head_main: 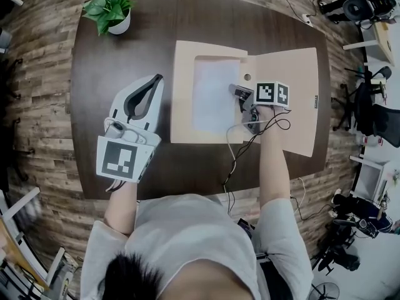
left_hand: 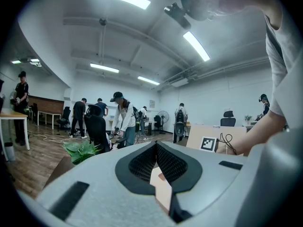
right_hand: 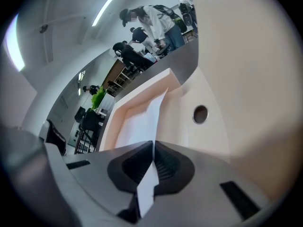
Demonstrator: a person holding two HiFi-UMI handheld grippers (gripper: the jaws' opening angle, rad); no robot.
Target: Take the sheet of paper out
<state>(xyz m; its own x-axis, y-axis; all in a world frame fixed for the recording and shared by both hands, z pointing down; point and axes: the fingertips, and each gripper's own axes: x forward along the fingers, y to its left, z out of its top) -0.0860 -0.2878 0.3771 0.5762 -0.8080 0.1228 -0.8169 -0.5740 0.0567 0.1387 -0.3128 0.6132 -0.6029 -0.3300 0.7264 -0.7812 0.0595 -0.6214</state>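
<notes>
An open tan box [head_main: 185, 55] lies on the dark table [head_main: 112, 61], its lid [head_main: 297, 111] folded out to the right. A white sheet of paper [head_main: 207, 95] lies in its recess. My right gripper [head_main: 235, 93] sits at the sheet's right edge, shut on the paper [right_hand: 137, 122]. The pinched edge shows between the pads [right_hand: 163, 162], lifted off the box floor. My left gripper [head_main: 157, 79] rests on the table left of the box, jaws together at the tips [left_hand: 156, 144] with nothing clearly held. Tan box shows behind them.
A potted plant [head_main: 112, 11] stands at the table's far left corner. A round hole [head_main: 247, 77] marks the box's hinge strip. Cables [head_main: 240, 149] trail from my right gripper over the near table edge. Chairs and gear [head_main: 369, 105] crowd the floor at right.
</notes>
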